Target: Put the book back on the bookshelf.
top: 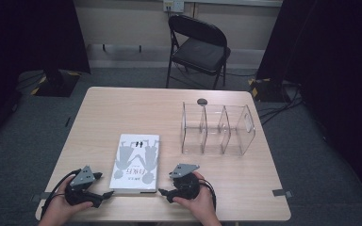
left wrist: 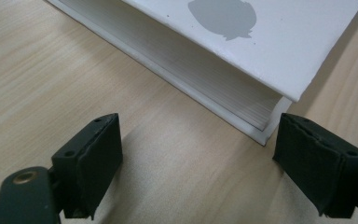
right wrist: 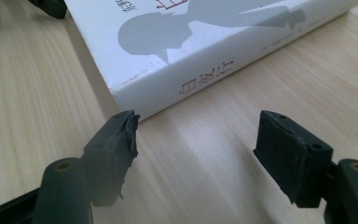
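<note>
Clear acrylic organizer (top: 217,129) with 3 compartments on the wooden table (top: 122,113), black folding chair (top: 199,47) behind

The book (left wrist: 242,51) is cut off by both tool views' edges.

One white book (top: 135,163) is seen at the lower centre of the high view, flanked by two grippers (top: 104,195) (top: 165,192). One clear divided rack (top: 218,129) is counted at centre right, and one folding chair (top: 199,47) at the top.
</note>
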Demonstrator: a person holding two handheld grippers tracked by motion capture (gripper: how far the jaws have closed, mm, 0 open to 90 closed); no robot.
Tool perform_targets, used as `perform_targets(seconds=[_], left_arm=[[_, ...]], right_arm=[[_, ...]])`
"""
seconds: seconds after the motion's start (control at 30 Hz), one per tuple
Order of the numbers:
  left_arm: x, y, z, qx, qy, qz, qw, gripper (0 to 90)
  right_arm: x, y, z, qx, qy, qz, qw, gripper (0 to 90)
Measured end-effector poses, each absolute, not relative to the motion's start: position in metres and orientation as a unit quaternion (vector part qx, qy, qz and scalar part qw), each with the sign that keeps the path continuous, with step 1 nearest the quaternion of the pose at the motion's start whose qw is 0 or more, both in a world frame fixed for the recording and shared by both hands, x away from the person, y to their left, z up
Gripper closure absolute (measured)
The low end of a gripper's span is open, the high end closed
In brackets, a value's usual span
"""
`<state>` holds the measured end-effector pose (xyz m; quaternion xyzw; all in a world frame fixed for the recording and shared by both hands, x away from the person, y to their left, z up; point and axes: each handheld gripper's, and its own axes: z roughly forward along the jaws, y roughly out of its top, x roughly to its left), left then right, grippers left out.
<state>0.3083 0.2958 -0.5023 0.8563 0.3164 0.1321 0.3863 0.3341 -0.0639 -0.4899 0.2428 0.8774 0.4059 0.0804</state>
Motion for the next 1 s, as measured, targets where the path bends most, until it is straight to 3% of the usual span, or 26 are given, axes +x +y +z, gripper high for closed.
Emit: perform_targets(seconds=[0.57, 1.0], left_arm=[[0.304, 0.274, -0.488, 0.868, 0.262, 0.139, 0.397, 46.7], [0.306, 0.272, -0.491, 0.871, 0.27, 0.125, 0.39, 47.4]], right_arm=[[0.321, -0.05, -0.494, 0.199, 0.9, 0.379, 0.084, 38.5], [0.319, -0.05, -0.5, 0.208, 0.885, 0.406, 0.094, 38.6]])
